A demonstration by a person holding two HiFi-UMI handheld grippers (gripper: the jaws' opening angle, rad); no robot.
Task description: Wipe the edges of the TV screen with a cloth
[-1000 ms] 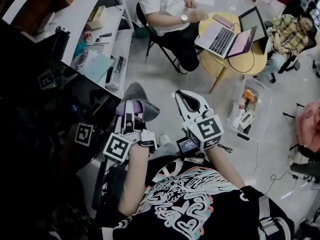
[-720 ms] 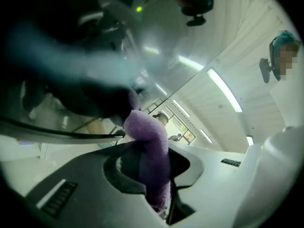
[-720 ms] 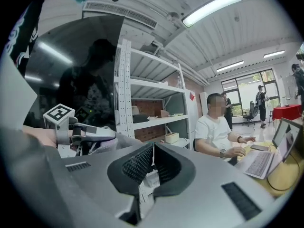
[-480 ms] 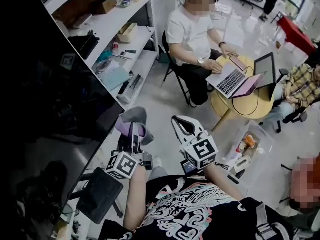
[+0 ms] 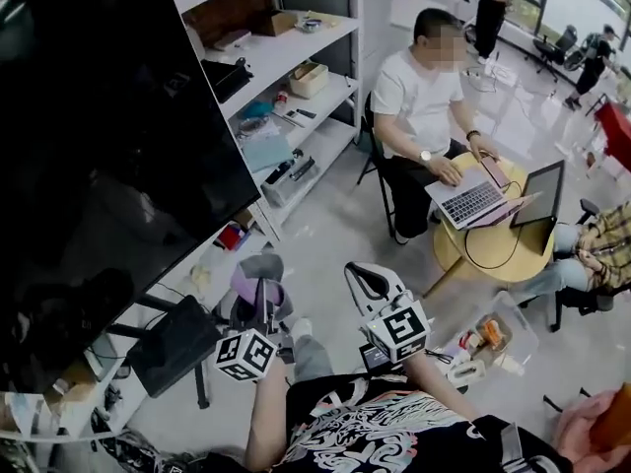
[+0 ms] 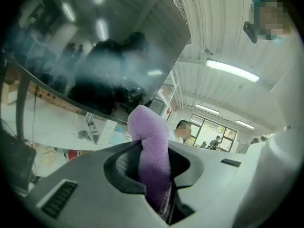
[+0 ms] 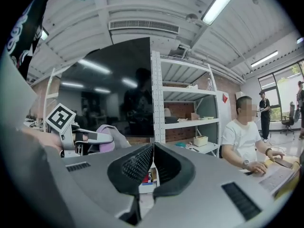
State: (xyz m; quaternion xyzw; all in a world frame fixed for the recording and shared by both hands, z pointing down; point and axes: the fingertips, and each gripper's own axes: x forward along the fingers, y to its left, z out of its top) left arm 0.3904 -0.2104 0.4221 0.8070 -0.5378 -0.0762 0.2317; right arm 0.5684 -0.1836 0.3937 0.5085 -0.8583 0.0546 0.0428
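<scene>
While the left gripper [image 6: 153, 161] clamps the purple cloth [image 6: 150, 139] and the right gripper [image 7: 152, 164] sits closed, empty, press the cloth flat along the TV screen [image 5: 108, 136] edge at left.

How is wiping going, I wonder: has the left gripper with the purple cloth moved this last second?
Yes. Against the black TV screen, the left gripper, jaws shut on the fluffy purple cloth, has dropped from beside its lower corner to below it.
</scene>
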